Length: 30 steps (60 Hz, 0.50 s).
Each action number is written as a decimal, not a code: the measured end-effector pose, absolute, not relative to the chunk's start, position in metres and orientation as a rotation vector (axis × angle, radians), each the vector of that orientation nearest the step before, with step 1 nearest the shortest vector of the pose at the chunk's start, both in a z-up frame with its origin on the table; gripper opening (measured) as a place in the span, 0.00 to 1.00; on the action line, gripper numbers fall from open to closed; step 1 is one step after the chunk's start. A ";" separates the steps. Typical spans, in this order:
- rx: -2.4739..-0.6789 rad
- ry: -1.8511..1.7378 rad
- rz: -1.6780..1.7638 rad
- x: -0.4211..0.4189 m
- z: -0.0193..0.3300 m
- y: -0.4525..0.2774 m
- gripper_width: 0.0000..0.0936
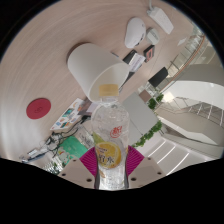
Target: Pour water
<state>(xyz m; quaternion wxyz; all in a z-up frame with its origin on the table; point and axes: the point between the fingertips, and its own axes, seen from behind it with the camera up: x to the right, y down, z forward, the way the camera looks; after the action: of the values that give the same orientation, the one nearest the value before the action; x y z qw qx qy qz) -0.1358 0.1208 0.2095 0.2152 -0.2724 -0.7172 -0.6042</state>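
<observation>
My gripper (111, 160) is shut on a clear plastic bottle (111, 135) with a yellow and white label; both magenta pads (90, 158) press on its sides. The bottle stands up between the fingers, tilted, and its open mouth (106, 92) touches the rim of a white paper cup (93, 66) that lies just beyond it. The cup appears tipped in this rotated view, its opening towards the bottle. I cannot tell whether water is flowing.
The scene looks rotated. A white table surface (55, 70) lies behind the cup with a red round mark (39, 106) on it. Chairs (140, 32) and white furniture stand beyond, and a green plant (148, 130) is beside the bottle.
</observation>
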 end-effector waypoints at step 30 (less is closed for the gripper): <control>-1.635 -0.521 -0.304 -0.103 0.256 0.132 0.45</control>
<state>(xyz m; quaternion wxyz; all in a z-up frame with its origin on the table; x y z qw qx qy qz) -0.1028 0.1320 0.2563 0.6437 -0.7179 -0.2288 -0.1336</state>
